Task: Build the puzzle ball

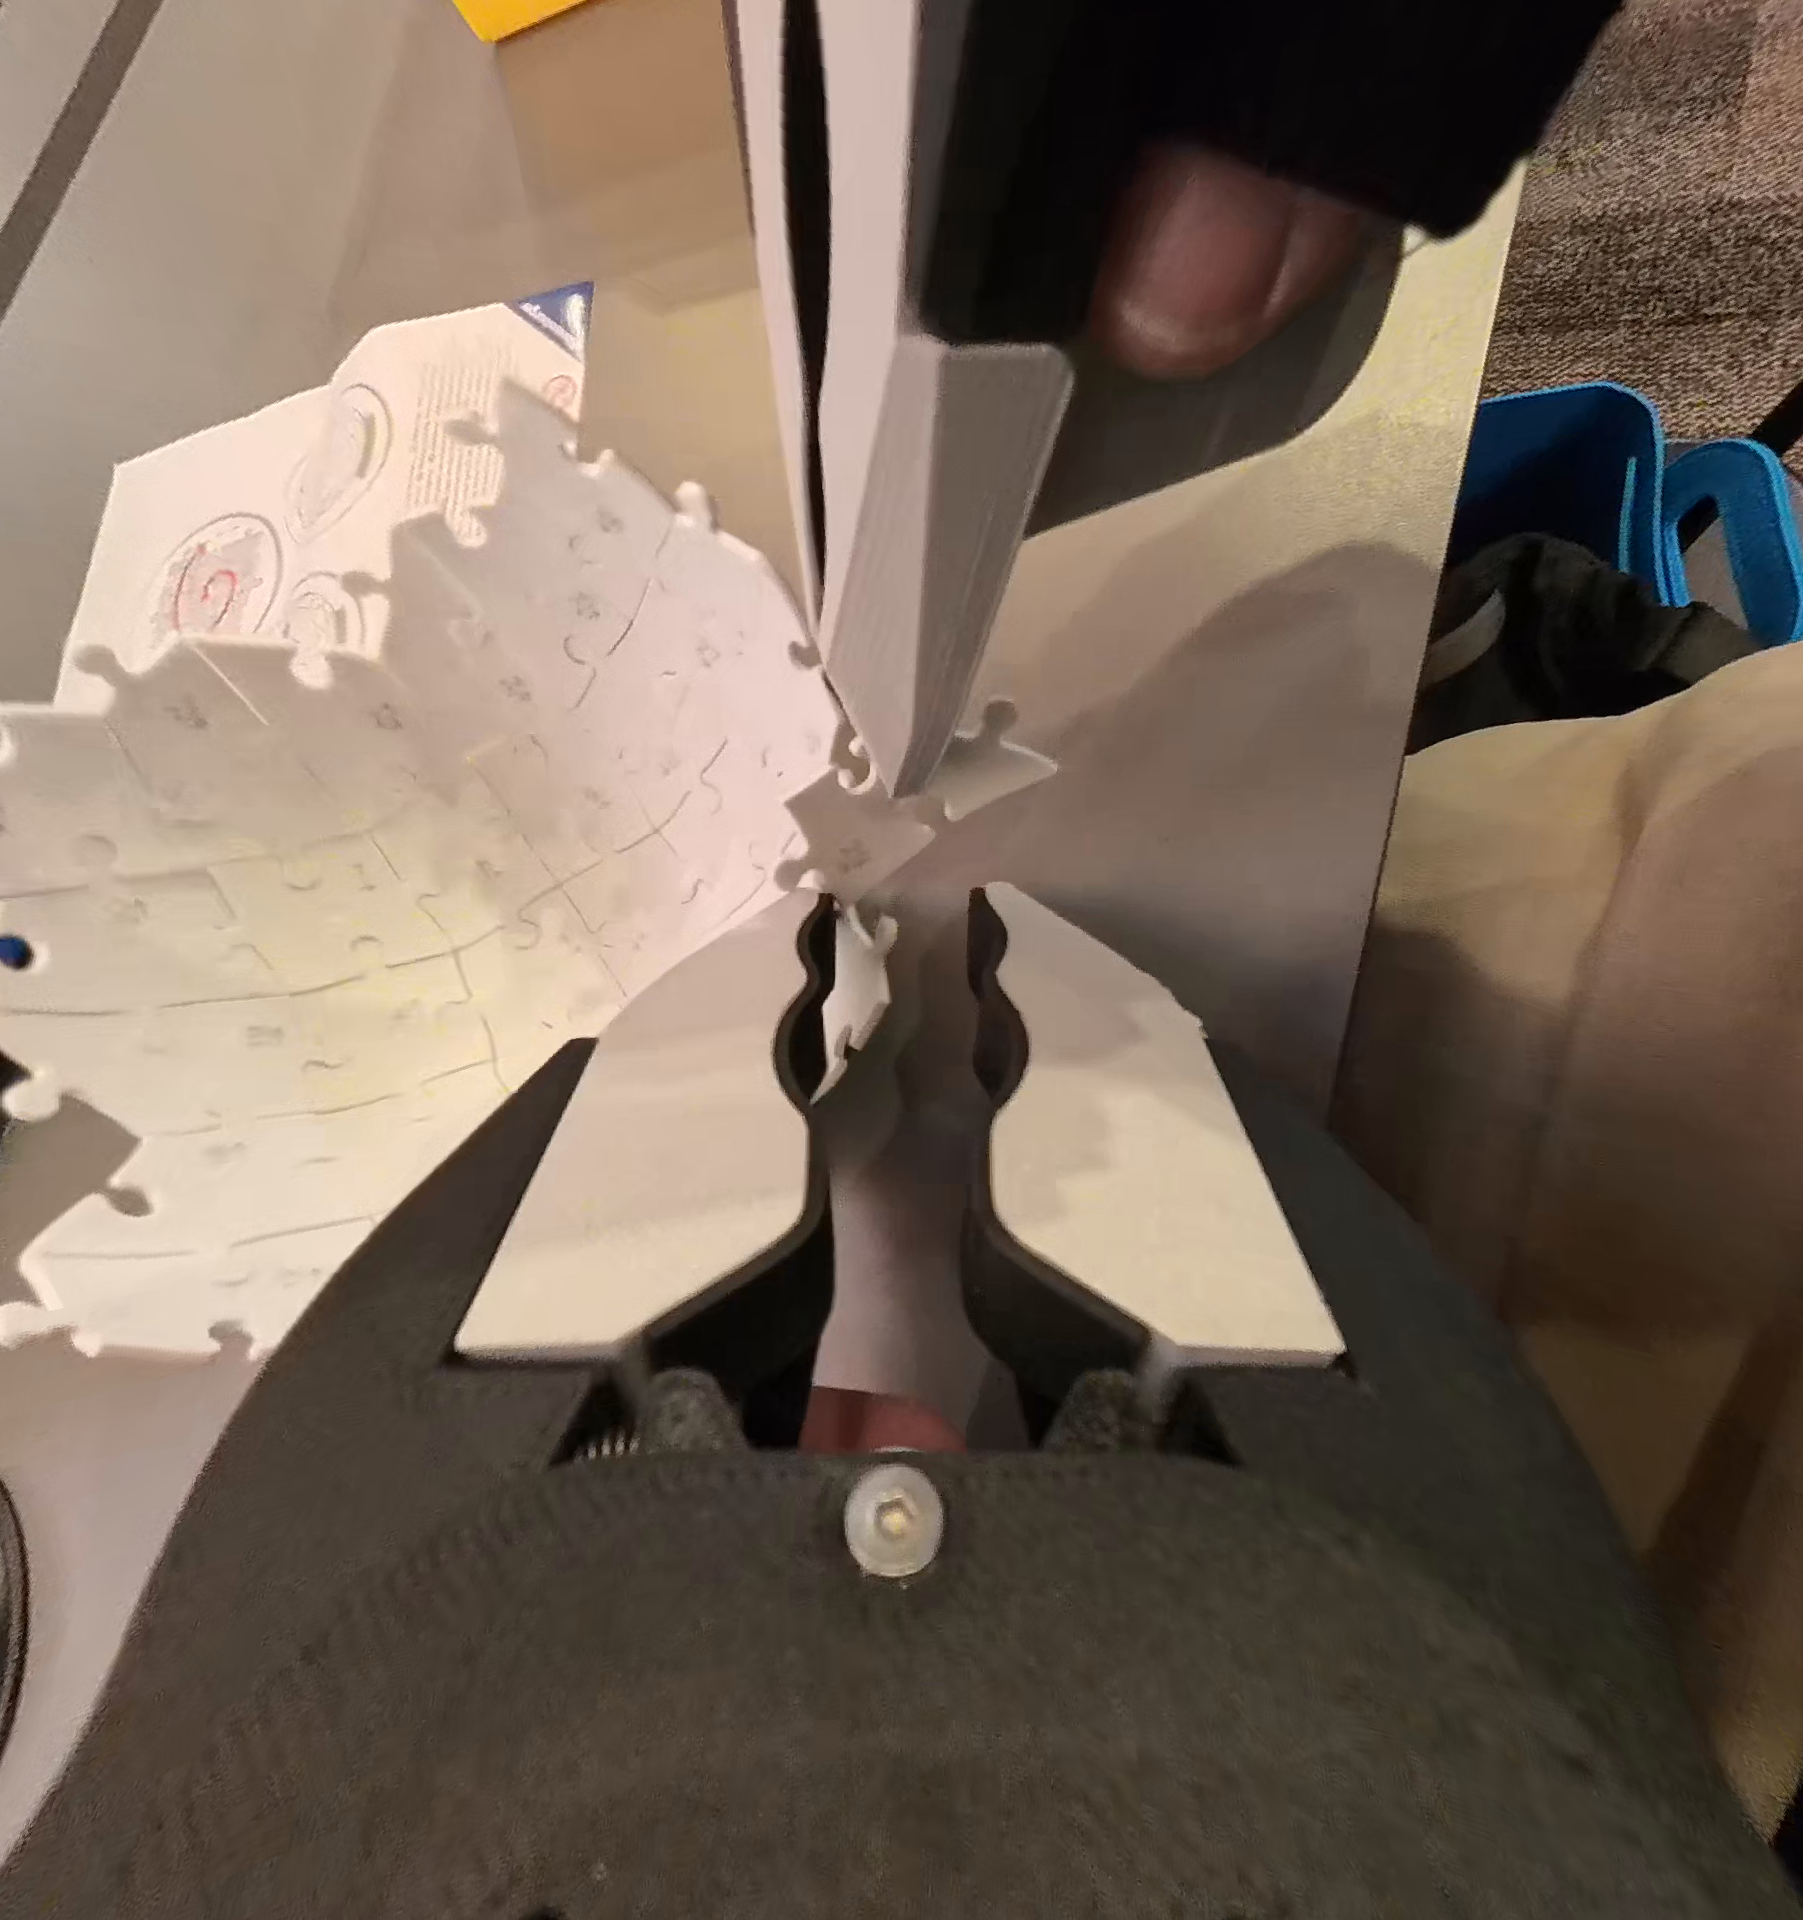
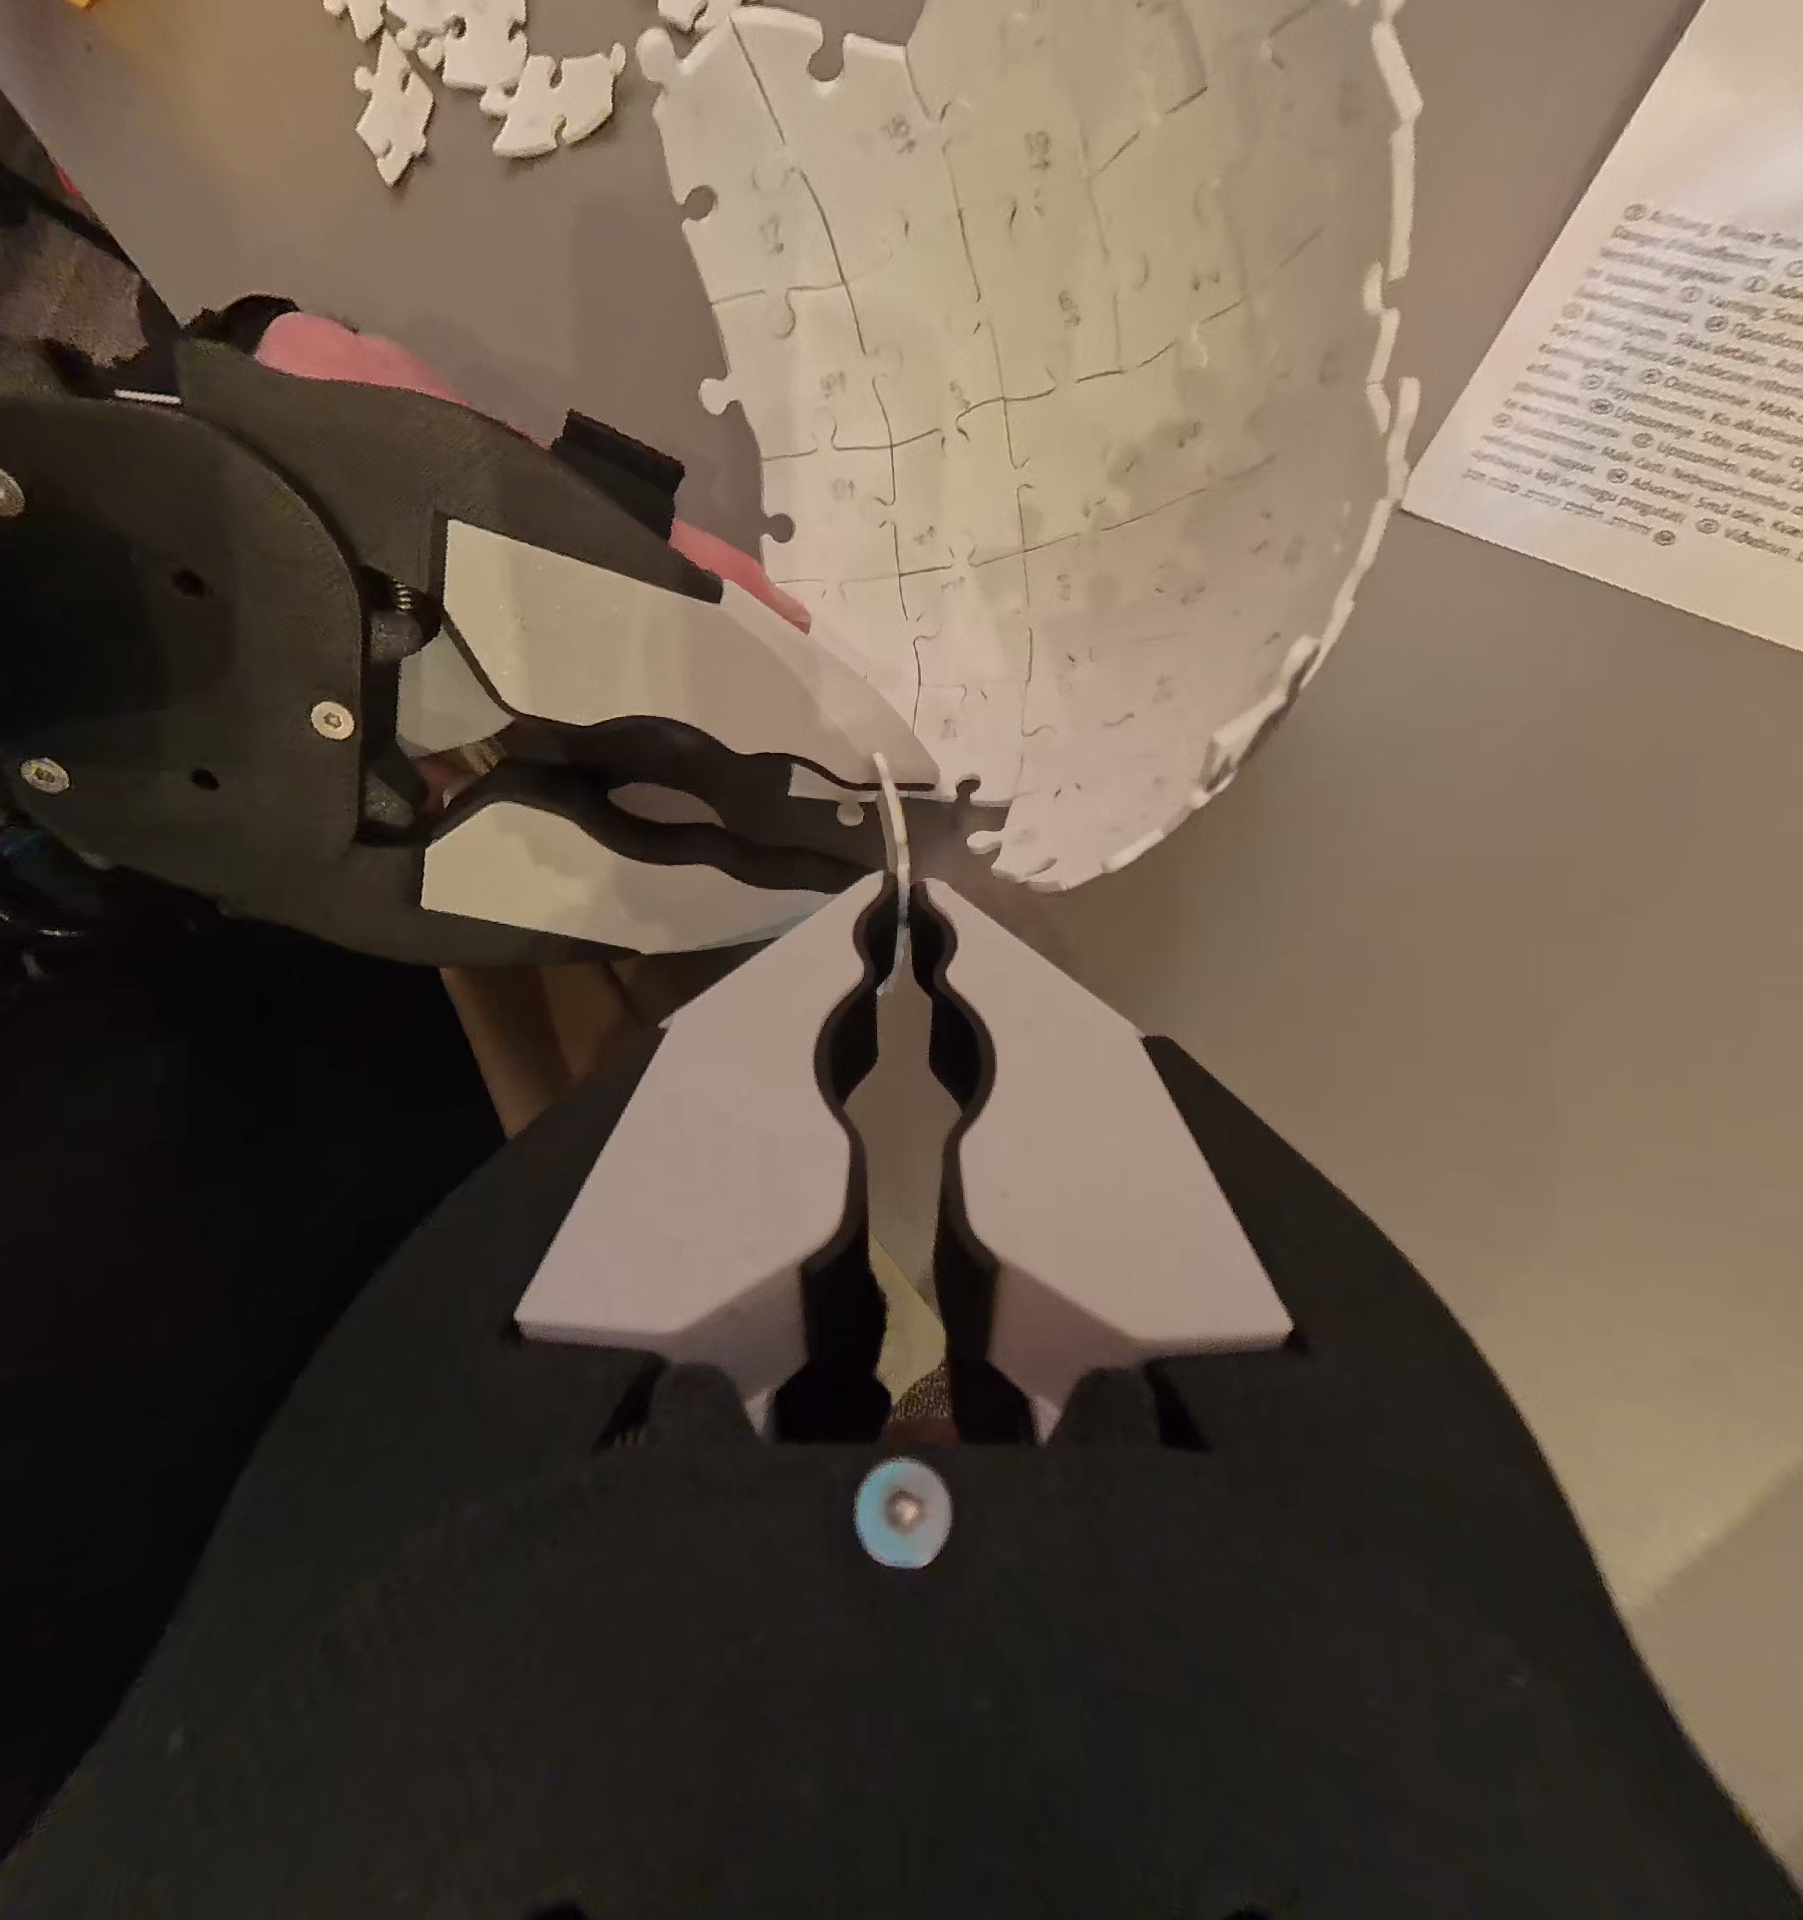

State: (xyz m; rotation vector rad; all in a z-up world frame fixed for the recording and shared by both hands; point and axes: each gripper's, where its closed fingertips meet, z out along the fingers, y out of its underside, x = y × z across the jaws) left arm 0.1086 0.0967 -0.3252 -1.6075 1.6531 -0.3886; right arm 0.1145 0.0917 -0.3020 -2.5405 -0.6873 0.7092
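Note:
The half-built white puzzle ball shell (image 1: 377,873) lies open like a bowl on the grey table (image 1: 1240,727); it also shows in the right wrist view (image 2: 1063,416). My left gripper (image 1: 902,914) is closed on a white piece (image 1: 857,987) at the shell's near edge. It enters the right wrist view from the left (image 2: 876,831). My right gripper (image 2: 902,888) is shut on a thin curved puzzle piece (image 2: 892,810), seen edge-on. In the left wrist view the right gripper (image 1: 897,790) comes down from above and holds that piece (image 1: 855,842) against the shell's edge, just past my left fingertips.
A printed instruction sheet (image 2: 1655,364) lies beside the shell and partly under it (image 1: 253,499). Several loose white pieces (image 2: 481,83) lie at the far side. The table's edge runs close on the right, with a blue container (image 1: 1603,499) on the floor beyond. Both grippers' tips are close together, under 4 cm apart.

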